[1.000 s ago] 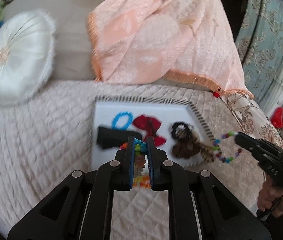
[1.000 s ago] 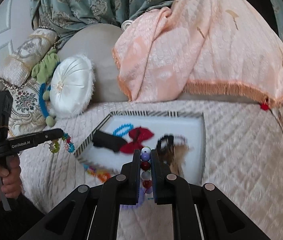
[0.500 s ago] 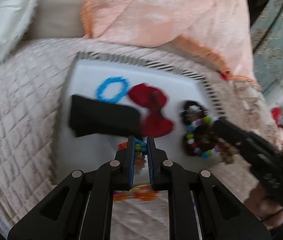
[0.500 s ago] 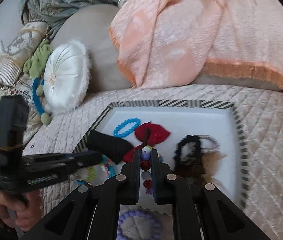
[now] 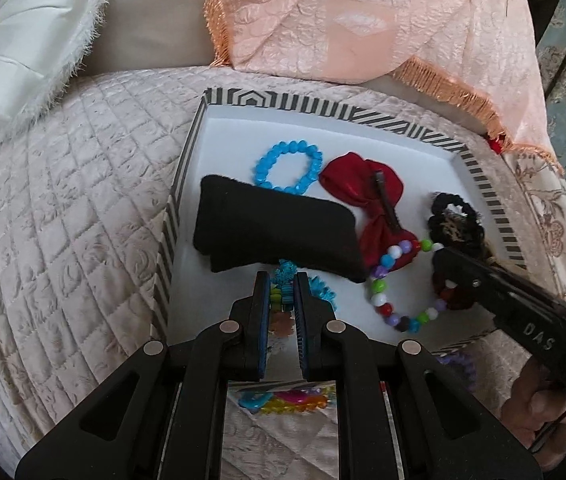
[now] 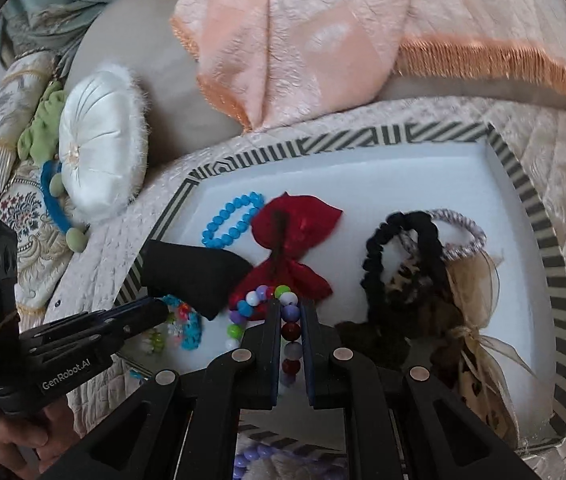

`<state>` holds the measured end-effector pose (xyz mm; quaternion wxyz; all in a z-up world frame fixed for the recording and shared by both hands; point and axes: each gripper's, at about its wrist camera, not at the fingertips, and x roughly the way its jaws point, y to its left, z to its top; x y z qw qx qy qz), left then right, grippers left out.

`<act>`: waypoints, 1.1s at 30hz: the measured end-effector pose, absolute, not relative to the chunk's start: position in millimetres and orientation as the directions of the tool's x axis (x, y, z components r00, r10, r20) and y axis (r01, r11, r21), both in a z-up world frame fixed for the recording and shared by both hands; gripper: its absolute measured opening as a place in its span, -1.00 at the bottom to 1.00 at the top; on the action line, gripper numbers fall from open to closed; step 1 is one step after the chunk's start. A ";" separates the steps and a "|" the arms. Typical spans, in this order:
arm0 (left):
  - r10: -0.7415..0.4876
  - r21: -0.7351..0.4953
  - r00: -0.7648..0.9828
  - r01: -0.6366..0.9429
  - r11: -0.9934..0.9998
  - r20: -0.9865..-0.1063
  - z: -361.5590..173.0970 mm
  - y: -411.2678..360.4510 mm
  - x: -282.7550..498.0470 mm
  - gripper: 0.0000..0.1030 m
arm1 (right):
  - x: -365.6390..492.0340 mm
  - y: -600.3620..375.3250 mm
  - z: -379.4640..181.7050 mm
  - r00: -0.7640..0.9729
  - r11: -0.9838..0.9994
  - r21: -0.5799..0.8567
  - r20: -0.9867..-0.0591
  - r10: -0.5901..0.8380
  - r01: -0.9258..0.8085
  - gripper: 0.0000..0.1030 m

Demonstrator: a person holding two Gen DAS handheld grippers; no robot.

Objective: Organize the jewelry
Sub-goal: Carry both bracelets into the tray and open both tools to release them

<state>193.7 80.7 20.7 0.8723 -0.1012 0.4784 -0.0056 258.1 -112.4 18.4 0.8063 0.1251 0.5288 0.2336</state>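
You are lowering two bracelets into the tray (image 5: 479,178): left tool (image 5: 282,280) pinching a teal one (image 5: 283,276), right tool (image 6: 291,312) gripping beads (image 6: 291,330); next, release at 6 o'clock.

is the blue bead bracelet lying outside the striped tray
No, the blue bead bracelet lies on the white floor inside the striped tray, beside the red bow.

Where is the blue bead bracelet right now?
The blue bead bracelet lies flat in the striped tray, toward its far left corner, between the black pouch and the red bow.
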 end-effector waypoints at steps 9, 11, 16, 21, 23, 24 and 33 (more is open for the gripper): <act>-0.073 -0.157 0.524 -0.116 0.981 -0.849 12.9 82.4 196.4 -0.45 | 255.5 -117.7 15.4 0.320 0.870 0.434 -0.811 0.490 -0.233 -0.83; -0.063 -0.159 0.532 -0.137 0.978 -0.844 13.4 86.1 196.3 0.02 | 254.5 -119.2 17.2 0.327 0.870 0.435 -0.807 0.491 -0.232 -0.79; -0.051 -0.138 0.535 -0.125 0.983 -0.843 17.9 84.1 197.4 0.25 | 249.2 -120.9 31.8 0.382 0.879 0.405 -0.793 0.475 -0.254 -0.23; 0.070 0.014 0.608 -0.095 0.995 -0.791 34.7 65.1 185.9 0.71 | 236.4 -123.6 52.9 0.464 0.899 0.324 -0.774 0.430 -0.293 -0.18; 0.105 0.058 0.667 -0.092 0.994 -0.738 49.3 62.4 174.4 0.71 | 225.3 -125.4 61.8 0.485 0.901 0.277 -0.769 0.416 -0.333 -0.18; 0.119 0.073 0.693 -0.095 0.993 -0.711 57.8 62.7 167.7 0.71 | 220.5 -126.2 64.7 0.490 0.904 0.253 -0.772 0.404 -0.346 -0.18; 0.000 -0.094 0.661 -0.107 0.990 -0.751 59.4 100.2 122.8 0.71 | 169.0 -158.8 73.4 0.484 0.944 0.179 -0.822 0.298 -0.277 -0.17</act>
